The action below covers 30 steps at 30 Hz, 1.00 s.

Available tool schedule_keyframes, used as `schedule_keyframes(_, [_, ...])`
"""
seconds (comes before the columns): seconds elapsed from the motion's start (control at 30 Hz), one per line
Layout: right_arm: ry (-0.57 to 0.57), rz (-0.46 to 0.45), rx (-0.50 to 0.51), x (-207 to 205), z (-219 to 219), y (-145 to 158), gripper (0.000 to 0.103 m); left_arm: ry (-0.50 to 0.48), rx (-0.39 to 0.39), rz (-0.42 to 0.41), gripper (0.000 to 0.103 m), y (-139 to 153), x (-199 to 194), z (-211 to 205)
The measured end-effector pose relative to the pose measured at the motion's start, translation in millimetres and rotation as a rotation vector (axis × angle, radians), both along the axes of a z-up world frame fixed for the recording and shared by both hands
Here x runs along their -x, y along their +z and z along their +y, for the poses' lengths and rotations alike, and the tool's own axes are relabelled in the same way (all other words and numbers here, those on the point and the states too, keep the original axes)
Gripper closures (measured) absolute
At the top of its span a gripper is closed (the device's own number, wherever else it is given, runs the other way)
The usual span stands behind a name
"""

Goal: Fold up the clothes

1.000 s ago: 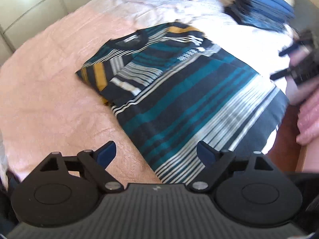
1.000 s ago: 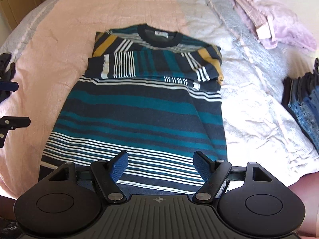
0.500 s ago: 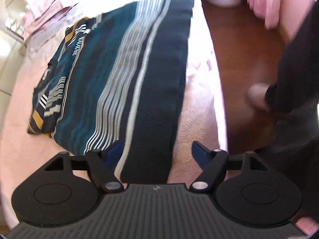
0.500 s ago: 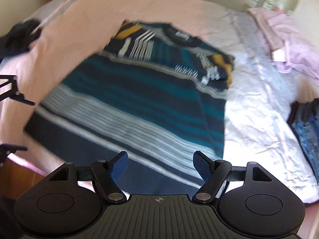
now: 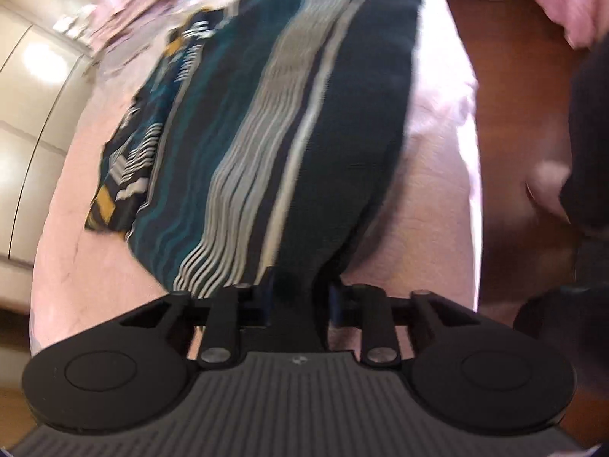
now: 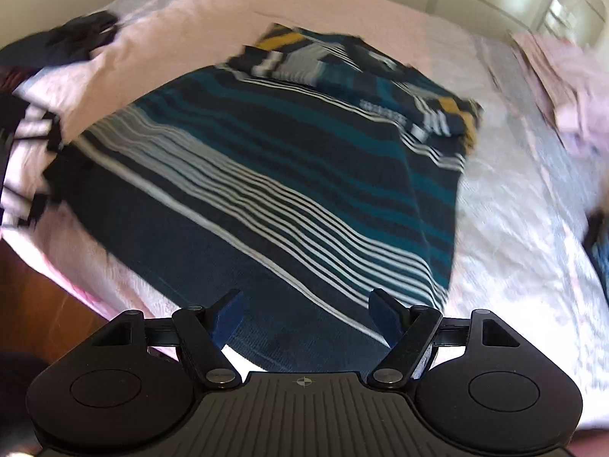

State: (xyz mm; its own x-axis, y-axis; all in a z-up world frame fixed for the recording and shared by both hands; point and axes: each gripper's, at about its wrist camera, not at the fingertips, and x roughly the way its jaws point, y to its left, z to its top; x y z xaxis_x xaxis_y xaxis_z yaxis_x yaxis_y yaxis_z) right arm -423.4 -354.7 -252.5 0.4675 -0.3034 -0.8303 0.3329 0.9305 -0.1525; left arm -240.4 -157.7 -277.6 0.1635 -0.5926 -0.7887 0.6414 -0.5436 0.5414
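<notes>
One knitted sweater striped in dark navy, teal, white and mustard lies flat on one pale pink quilted bedspread, its two sleeves folded across the chest and its plain navy hem band at the bed edge nearest both cameras. Two grippers are in play. The left gripper has its jaws closing, drawn in narrow around a bunched corner of the navy hem; the cloth fills the gap between the blue pads, which already press on it. The right gripper is spread wide, hovering over the other end of the hem, its two blue fingertips on either side of the band with cloth under the gap and nothing pinched. In the right wrist view one pile of pale lilac clothes sits at the far right of the bed, and a dark garment lies at the far left. A neck label shows in the collar, too blurred to read. Brown wooden floor borders the bed
</notes>
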Motion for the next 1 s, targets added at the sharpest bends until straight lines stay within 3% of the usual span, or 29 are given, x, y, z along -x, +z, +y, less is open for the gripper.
schedule_keyframes(0.17, [0.261,-0.041,0.165,7,34,-26,0.028,0.125,0.089,0.13,0.092,5,-18,5])
schedule_keyframes(0.27, [0.388,-0.077,0.264,11,58,-43,0.028,0.124,0.139,0.168,0.094,-1,-22,10])
schedule_keyframes(0.43, [0.441,-0.172,0.373,8,84,-75,0.028,0.099,0.19,0.203,0.095,-9,-28,15])
schedule_keyframes(0.6, [0.509,-0.318,0.465,-6,116,-98,0.028,0.056,0.263,0.182,0.096,-13,-29,23])
schedule_keyframes(0.7, [0.517,-0.355,0.579,-21,132,-116,0.028,0.039,0.324,0.136,0.096,-19,-23,34])
schedule_keyframes(0.83, [0.435,-0.367,0.687,-19,135,-130,0.029,0.066,0.378,0.072,0.096,-29,-16,49])
schedule_keyframes(1.0, [0.314,-0.221,0.779,9,118,-133,0.039,0.06,0.41,-0.036,0.096,-36,-3,55])
